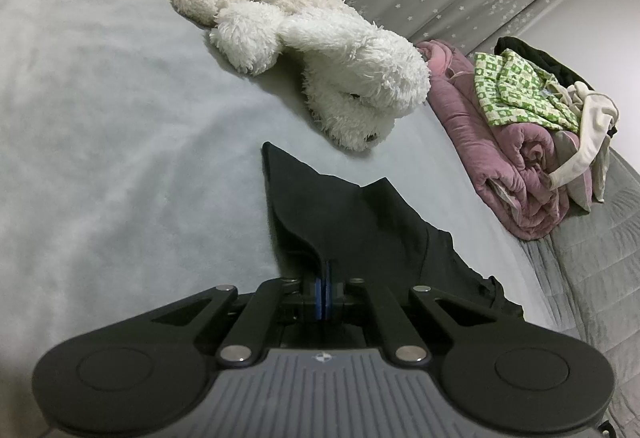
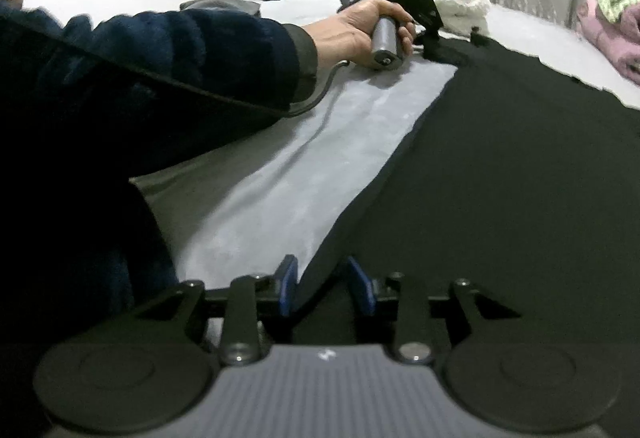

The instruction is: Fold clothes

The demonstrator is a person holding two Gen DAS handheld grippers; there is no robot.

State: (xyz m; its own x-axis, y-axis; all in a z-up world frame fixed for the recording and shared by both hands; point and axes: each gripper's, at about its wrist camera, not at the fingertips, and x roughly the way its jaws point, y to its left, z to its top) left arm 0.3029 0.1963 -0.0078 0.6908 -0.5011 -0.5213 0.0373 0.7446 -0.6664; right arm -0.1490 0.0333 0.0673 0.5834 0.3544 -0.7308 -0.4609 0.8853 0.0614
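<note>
Jaws of left gripper (image 1: pixel 325 278) pinch black garment (image 1: pixel 344 213).

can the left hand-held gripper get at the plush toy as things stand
Probably not yet. The left hand-held gripper is shut on the black garment, so it must let go first. Otherwise the sheet between it and the plush toy lies bare.

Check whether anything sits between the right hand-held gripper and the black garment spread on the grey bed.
Nothing visible does. The right hand-held gripper has its blue pads open astride the edge of the black garment, with only bare light grey bedsheet beside it.
</note>
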